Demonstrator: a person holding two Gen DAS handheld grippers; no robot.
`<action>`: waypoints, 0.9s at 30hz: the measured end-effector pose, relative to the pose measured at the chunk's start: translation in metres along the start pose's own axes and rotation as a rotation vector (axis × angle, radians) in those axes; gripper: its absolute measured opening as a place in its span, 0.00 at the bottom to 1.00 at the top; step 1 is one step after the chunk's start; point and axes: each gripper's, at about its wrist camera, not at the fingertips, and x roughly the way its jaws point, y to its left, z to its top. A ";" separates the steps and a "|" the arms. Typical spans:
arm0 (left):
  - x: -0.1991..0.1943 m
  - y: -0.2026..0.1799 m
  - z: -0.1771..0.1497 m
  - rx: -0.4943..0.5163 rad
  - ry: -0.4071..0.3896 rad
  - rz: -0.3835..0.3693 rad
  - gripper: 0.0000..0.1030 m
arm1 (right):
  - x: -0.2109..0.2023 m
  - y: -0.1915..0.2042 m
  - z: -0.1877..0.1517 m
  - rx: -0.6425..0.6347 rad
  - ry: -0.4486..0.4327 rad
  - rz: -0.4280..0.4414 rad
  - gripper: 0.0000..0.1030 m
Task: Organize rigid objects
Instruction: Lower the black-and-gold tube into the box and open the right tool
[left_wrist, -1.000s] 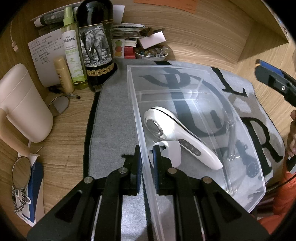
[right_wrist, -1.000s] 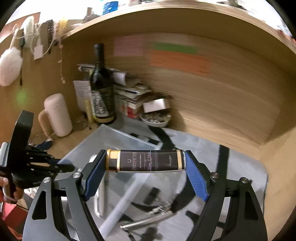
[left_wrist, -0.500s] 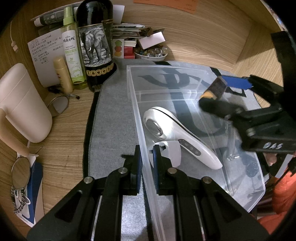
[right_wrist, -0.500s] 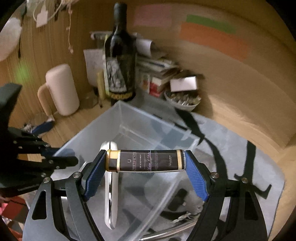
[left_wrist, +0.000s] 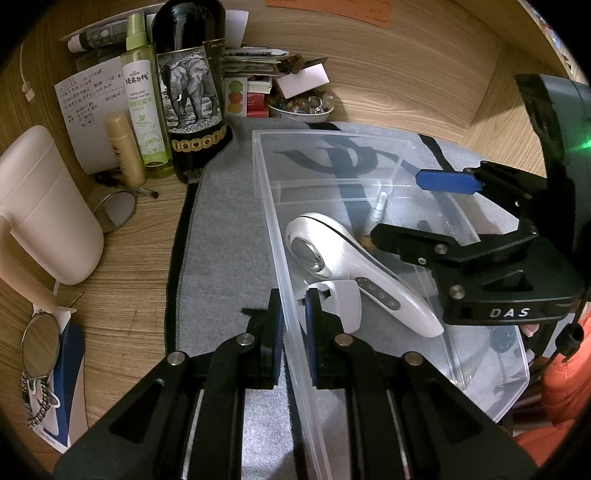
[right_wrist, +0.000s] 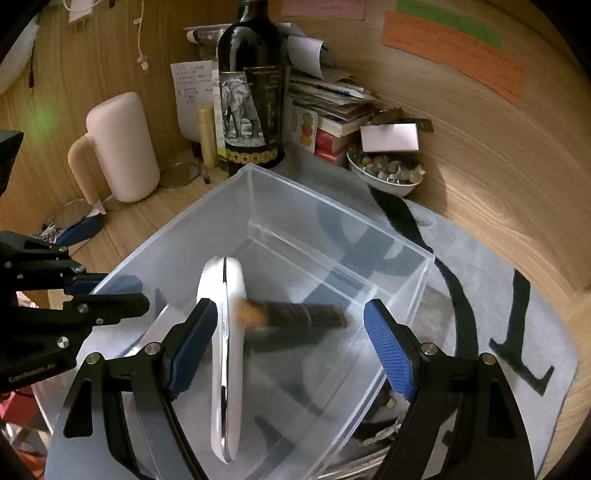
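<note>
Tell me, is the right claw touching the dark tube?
Apart. In the right wrist view the right claw stands wide open, and the blurred dark tube lies between its blue pads with clear gaps on both sides, inside the bin.

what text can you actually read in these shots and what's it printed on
"DAS": white letters on the right gripper body, seen from the left wrist.
"REPELLENT FLORAL WATER": green spray bottle label; the larger Chinese characters above are not legible to me.
"GenRobot.AI": faint, on the left gripper body, seen from the right wrist.
Too small or blurred: handwritten note, wine bottle labels, orange wall notes, dark tube.
</note>
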 end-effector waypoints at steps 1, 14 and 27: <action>0.000 0.000 0.000 0.000 0.000 0.000 0.10 | -0.001 0.000 0.000 -0.001 -0.002 0.000 0.77; 0.000 0.001 0.000 0.001 0.000 -0.001 0.10 | -0.051 -0.010 0.001 -0.007 -0.122 -0.059 0.78; 0.000 0.001 0.000 -0.001 -0.002 -0.004 0.10 | -0.083 -0.054 -0.034 0.116 -0.137 -0.151 0.81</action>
